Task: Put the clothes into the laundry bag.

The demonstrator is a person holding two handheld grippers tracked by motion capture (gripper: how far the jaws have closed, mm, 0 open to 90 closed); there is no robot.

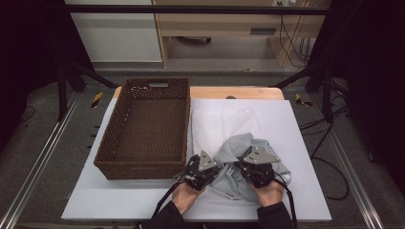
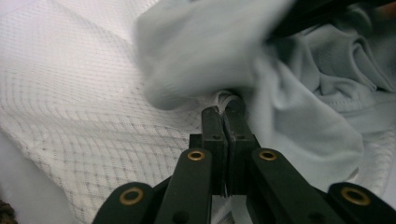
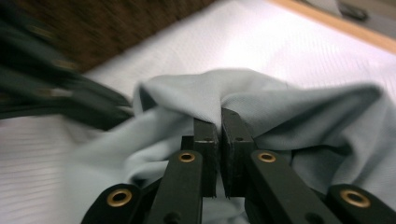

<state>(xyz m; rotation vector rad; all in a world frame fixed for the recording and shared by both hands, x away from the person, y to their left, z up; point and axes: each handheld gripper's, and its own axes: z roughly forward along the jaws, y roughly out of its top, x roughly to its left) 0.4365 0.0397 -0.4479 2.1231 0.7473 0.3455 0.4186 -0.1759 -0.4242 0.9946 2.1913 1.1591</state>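
Note:
A crumpled pale grey-blue garment (image 1: 239, 164) lies bunched at the front middle of the white table, partly on a white mesh cloth (image 1: 217, 125). My left gripper (image 1: 212, 164) is at the garment's left edge and my right gripper (image 1: 246, 164) is on its middle. In the left gripper view the jaws are pressed together on a fold of the grey garment (image 2: 289, 112), with the mesh cloth (image 2: 84, 107) beneath. In the right gripper view the jaws are shut on a raised ridge of the garment (image 3: 261, 100), and the left gripper shows blurred at the left.
A brown wicker basket (image 1: 114, 143) stands to the left of the cloths, its inside bare. The white board's front edge is close to my hands. A wooden table strip (image 1: 229, 92) runs along the back.

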